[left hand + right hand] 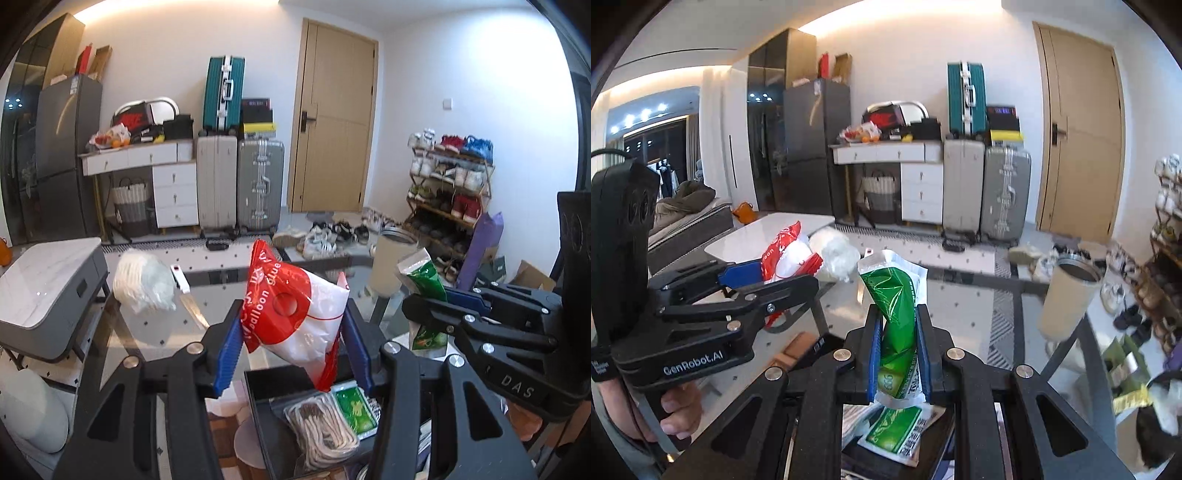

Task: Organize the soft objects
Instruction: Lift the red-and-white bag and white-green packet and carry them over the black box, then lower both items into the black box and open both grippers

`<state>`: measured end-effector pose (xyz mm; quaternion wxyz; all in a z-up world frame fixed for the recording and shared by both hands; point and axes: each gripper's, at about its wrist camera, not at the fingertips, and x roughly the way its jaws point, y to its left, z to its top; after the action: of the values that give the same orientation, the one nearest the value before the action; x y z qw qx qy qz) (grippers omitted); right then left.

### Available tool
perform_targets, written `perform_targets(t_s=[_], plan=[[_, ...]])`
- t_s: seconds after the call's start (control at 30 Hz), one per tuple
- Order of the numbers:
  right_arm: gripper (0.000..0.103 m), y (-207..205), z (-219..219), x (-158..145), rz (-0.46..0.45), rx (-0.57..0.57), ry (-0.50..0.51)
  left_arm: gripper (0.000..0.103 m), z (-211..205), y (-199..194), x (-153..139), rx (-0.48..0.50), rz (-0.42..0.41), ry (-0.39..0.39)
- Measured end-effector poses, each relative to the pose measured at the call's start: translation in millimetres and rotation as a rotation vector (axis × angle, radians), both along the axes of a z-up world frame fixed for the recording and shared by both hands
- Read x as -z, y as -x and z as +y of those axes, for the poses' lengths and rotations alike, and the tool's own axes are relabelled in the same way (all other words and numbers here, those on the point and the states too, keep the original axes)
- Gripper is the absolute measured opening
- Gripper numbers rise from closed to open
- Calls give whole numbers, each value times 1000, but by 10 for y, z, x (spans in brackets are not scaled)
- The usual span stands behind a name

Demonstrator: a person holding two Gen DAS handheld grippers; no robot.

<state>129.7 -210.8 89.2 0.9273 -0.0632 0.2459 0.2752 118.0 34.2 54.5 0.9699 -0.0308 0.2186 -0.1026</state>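
Left tool pinching red-white bag, long axis upright; black bin at 6 o'clock. Right tool pinching green pouch.

Left tool clamped on a red-white bag; right tool pinching a green pouch.

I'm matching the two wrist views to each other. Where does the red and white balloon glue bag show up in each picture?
Left wrist view: the red and white balloon glue bag hangs at centre, clamped in the left gripper.
Right wrist view: the same bag sits left of centre, behind the green packet.
Shared landmark: the teal suitcase by the far wall.
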Motion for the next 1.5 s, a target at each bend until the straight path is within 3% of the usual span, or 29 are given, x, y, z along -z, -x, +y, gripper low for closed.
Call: perform_targets(t_s=[0.33,0.6,0.9,1.33,1.5], plan=[[17,-195,14,251,114,1,94,50,-148,-200,264,45,175,-9],[17,-371,43,525,238,7,155,50,-344,-284,533,58,322,-90],[17,-465,74,855,356,-13,210,50,-445,-362,775,79,448,-131],[18,-432,70,960,382,-2,231,51,-418,-382,835,87,492,-139],[21,-437,51,922,382,6,215,57,-419,-391,815,88,490,-128]])
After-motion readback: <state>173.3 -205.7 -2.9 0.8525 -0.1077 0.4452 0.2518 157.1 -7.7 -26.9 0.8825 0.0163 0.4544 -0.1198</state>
